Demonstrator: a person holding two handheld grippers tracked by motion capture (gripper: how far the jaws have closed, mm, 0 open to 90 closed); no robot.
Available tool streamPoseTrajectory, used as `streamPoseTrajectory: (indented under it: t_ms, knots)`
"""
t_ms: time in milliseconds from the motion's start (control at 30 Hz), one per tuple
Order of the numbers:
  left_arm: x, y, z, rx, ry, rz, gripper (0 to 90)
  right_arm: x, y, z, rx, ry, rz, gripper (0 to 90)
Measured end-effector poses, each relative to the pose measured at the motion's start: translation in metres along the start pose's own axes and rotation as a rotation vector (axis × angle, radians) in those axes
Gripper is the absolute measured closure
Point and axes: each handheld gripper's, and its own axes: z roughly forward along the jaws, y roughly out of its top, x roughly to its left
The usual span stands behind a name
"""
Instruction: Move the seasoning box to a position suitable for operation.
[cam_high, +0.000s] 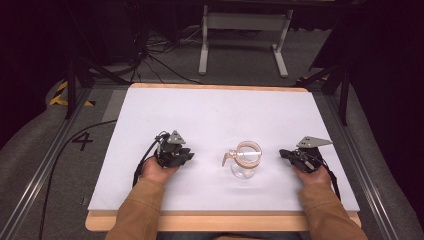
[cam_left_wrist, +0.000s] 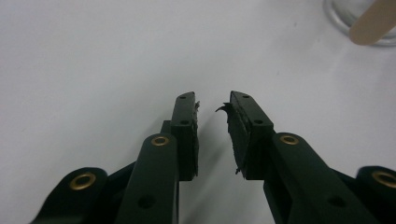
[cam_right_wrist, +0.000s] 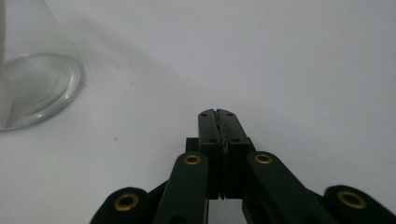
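Note:
A clear glass jug with a tan rim and a tan spout stands upright on the white table, a little right of the middle near the front. Its base shows at the left of the right gripper view, and its tan spout at the top right of the left gripper view. My left gripper rests low on the table to the jug's left, jaws slightly apart with nothing between them. To the jug's right lies my right gripper, its jaws pressed together and empty.
The white sheet lies on a wooden board whose edge shows at the front. Metal rails run along both sides of the table. Cables and a white frame stand sit on the floor beyond the far edge.

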Motion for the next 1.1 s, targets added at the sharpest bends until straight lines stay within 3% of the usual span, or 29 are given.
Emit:
streamPoseTrajectory:
  t_ms: [100,167,267,500,600,700,800,833,900,1100]
  knots:
    - [0.000,0.010,-0.028,0.035,-0.022,-0.042,72.5,0.000,0.000,0.000,0.007,-0.008,0.007,89.6]
    - [-0.002,0.014,-0.041,0.058,-0.002,-0.028,70.8,0.000,0.001,-0.002,-0.002,-0.002,0.006,89.6]
    - [-0.004,0.018,-0.053,0.027,0.024,-0.015,68.0,-0.001,0.001,-0.004,-0.014,0.000,0.015,89.6]
    - [-0.001,0.020,-0.052,0.017,0.002,-0.026,64.1,-0.003,0.000,-0.011,-0.039,0.010,0.056,89.6]
    - [-0.003,0.023,-0.054,0.011,-0.001,-0.022,60.4,0.001,0.006,-0.012,-0.032,0.023,0.040,89.6]
    - [-0.008,0.028,-0.057,0.000,-0.010,-0.008,60.4,0.010,0.016,-0.010,0.018,0.051,0.014,89.6]
    - [-0.010,0.029,-0.057,0.004,-0.018,0.003,58.4,0.015,0.022,-0.010,0.031,0.054,-0.005,89.6]
    - [-0.011,0.030,-0.056,0.003,-0.032,-0.006,53.0,0.021,0.029,-0.011,0.032,0.064,-0.017,89.6]
    - [-0.012,0.031,-0.055,0.010,-0.040,-0.010,52.2,0.022,0.031,-0.011,0.034,0.067,-0.024,89.6]
    - [-0.013,0.032,-0.057,0.016,-0.080,-0.029,56.0,0.034,0.044,-0.002,0.053,0.116,-0.050,89.6]
